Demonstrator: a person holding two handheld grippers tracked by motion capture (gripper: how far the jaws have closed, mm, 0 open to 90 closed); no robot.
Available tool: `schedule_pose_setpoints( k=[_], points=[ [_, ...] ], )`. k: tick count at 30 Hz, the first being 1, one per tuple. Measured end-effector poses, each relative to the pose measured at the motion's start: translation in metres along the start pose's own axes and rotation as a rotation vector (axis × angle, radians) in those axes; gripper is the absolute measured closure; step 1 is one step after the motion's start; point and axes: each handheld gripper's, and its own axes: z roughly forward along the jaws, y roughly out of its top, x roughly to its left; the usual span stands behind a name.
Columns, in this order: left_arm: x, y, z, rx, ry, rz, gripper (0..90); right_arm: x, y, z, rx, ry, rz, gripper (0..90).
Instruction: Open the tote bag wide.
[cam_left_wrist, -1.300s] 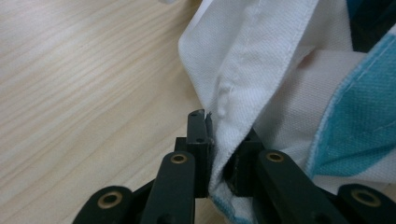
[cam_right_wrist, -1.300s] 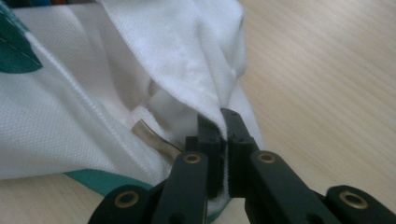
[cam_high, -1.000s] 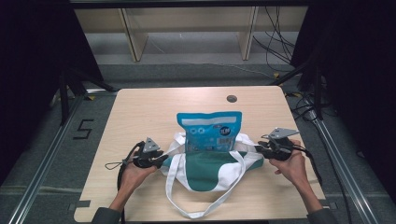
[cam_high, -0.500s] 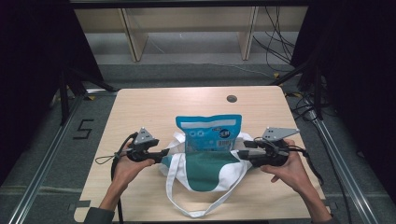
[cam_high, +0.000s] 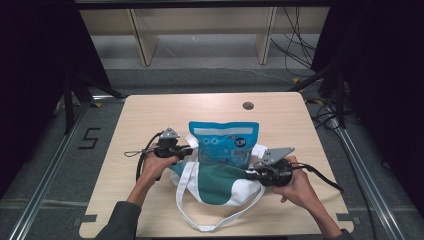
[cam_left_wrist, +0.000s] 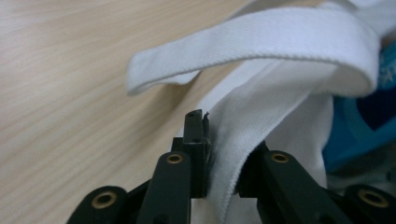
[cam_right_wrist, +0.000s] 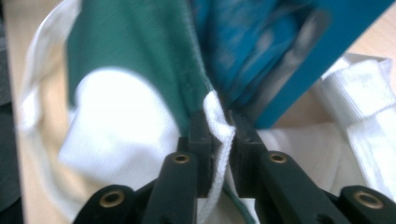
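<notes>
A white and green tote bag (cam_high: 215, 182) lies in the middle of the table with a blue snack pouch (cam_high: 224, 142) sticking out of its mouth toward the far side. My left gripper (cam_high: 186, 149) is shut on the bag's white fabric (cam_left_wrist: 243, 135) at its left edge. On the opposite side, my right gripper (cam_high: 250, 173) pinches the bag's white rim (cam_right_wrist: 218, 122), with green cloth (cam_right_wrist: 135, 46) to one side and the blue pouch (cam_right_wrist: 261, 51) just behind.
A long white strap (cam_high: 200, 222) loops toward the near table edge. A dark round grommet (cam_high: 248, 105) sits in the wooden table (cam_high: 150, 112) at the far side. Metal rails run along both sides of the table.
Both grippers have moved in toward the bag and lifted its mouth edges. The right hand came inward and nearer. The pouch now stands further inside the bag.
</notes>
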Motion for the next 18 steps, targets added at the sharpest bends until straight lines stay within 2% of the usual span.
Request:
schedule_pose_setpoints(
  k=[1,2,3,4,5,6,7,8,9,10,11,12,13,14,15,18],
  points=[
    [0.003,0.002,0.001,0.008,0.016,0.012,82.0,0.003,-0.001,-0.004,0.012,0.007,-0.012,82.9],
    [0.007,0.003,0.002,0.011,0.029,-0.004,82.8,0.006,-0.002,-0.007,0.009,0.008,-0.017,83.0],
    [0.01,0.004,0.005,0.024,0.023,-0.015,83.2,0.008,-0.003,-0.011,0.003,0.001,-0.019,83.0],
    [0.014,0.002,0.012,0.051,0.037,-0.023,83.9,0.014,-0.006,-0.014,0.017,-0.004,-0.031,83.2],
    [0.014,0.002,0.012,0.051,0.037,-0.023,83.9,0.018,-0.009,-0.012,0.028,0.005,-0.028,83.2],
    [0.019,-0.002,0.019,0.079,0.047,-0.037,84.0,0.02,-0.012,-0.008,0.027,0.005,-0.046,83.3],
    [0.019,-0.002,0.019,0.079,0.047,-0.037,84.0,0.023,-0.017,-0.003,0.06,0.018,-0.056,83.3],
    [0.024,-0.009,0.025,0.1,0.052,-0.064,83.5,0.025,-0.026,0.007,0.09,0.018,-0.06,83.4],
    [0.024,-0.009,0.025,0.1,0.052,-0.064,83.5,0.026,-0.031,0.011,0.109,0.014,-0.039,83.4],
    [0.029,-0.013,0.03,0.108,0.025,-0.088,83.2,0.028,-0.039,0.019,0.139,0.02,-0.038,83.5],
    [0.029,-0.015,0.035,0.124,0.031,-0.077,83.0,0.03,-0.042,0.024,0.157,0.017,-0.036,83.6],
    [0.03,-0.016,0.039,0.119,0.029,-0.069,82.4,0.03,-0.045,0.03,0.162,0.013,-0.046,83.6],
    [0.03,-0.016,0.04,0.113,0.039,-0.085,83.7,0.028,-0.045,0.032,0.154,0.023,-0.057,83.7],
    [0.031,-0.015,0.04,0.119,0.041,-0.074,83.4,0.028,-0.045,0.032,0.152,0.015,-0.025,83.6],
    [0.03,-0.014,0.04,0.118,0.057,-0.072,82.8,0.028,-0.046,0.033,0.149,0.007,-0.015,83.6],
    [0.028,-0.012,0.038,0.135,0.081,-0.05,71.8,0.03,-0.046,0.034,0.148,-0.007,-0.013,83.4]
  ],
)
